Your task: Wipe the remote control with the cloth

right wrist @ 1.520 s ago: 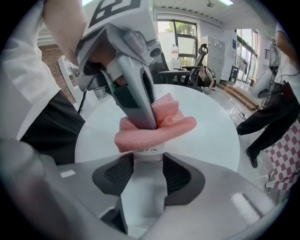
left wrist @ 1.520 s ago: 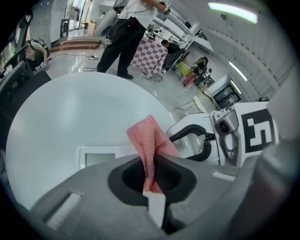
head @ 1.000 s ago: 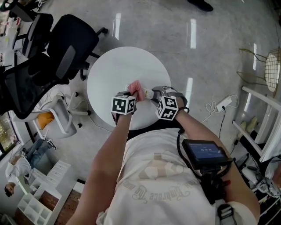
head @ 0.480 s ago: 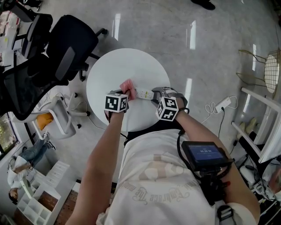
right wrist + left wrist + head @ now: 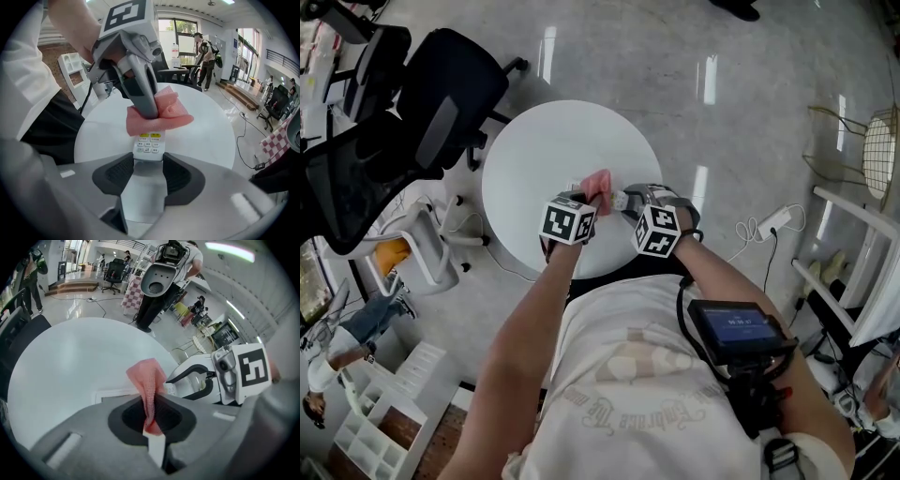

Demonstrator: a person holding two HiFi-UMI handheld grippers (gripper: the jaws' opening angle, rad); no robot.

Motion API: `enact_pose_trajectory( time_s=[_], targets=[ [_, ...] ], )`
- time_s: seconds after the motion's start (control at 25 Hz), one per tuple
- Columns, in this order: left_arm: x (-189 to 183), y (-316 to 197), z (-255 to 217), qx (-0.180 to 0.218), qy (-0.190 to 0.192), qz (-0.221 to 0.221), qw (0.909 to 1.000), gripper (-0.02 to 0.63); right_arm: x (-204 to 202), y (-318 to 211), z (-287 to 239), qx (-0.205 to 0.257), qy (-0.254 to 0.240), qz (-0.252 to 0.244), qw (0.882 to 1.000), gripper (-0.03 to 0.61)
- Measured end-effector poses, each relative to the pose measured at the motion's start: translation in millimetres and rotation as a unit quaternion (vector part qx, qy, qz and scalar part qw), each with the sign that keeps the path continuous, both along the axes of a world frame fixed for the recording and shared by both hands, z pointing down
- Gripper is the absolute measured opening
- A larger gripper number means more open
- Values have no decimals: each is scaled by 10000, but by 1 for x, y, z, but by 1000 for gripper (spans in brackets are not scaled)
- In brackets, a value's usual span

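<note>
Pink cloth (image 5: 176,113) atop white remote control (image 5: 149,143)

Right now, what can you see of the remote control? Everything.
The remote control is a slim white plastic bar with rows of small pale buttons and two yellow ones. The right gripper is shut on its near end, holding it roughly level over the white table; whether its far end touches the tabletop is unclear. The pink cloth, pinched in the left gripper, is pressed on its middle, hiding the part beyond the buttons.

Pink cloth (image 5: 598,182) against remote control (image 5: 619,199), round table (image 5: 539,150) (white), black chair (image 5: 441,94)
</note>
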State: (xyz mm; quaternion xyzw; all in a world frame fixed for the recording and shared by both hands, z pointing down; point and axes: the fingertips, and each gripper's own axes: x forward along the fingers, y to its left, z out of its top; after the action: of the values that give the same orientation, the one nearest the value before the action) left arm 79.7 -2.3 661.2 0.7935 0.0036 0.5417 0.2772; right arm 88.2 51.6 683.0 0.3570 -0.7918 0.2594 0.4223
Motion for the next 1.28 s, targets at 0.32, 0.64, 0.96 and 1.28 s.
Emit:
enact_pose_trajectory(
  time_s=[0.32,0.64,0.96,1.28],
  targets=[
    [41,63,-13,-956,701,501,9917,17,2,-1,3,-39,24,-39,10000,206],
    [6,5,0,-639,581,-429,9953,17,4,0,4,-55,68,-74,9999,207],
    [-54,-56,12,-106,70,-1451,9893,17,12,1,6,-81,123,-58,9999,207],
    [-97,-44,16,-27,40,-1885,9821,17,22,5,11,-334,161,23,9993,224]
  ],
)
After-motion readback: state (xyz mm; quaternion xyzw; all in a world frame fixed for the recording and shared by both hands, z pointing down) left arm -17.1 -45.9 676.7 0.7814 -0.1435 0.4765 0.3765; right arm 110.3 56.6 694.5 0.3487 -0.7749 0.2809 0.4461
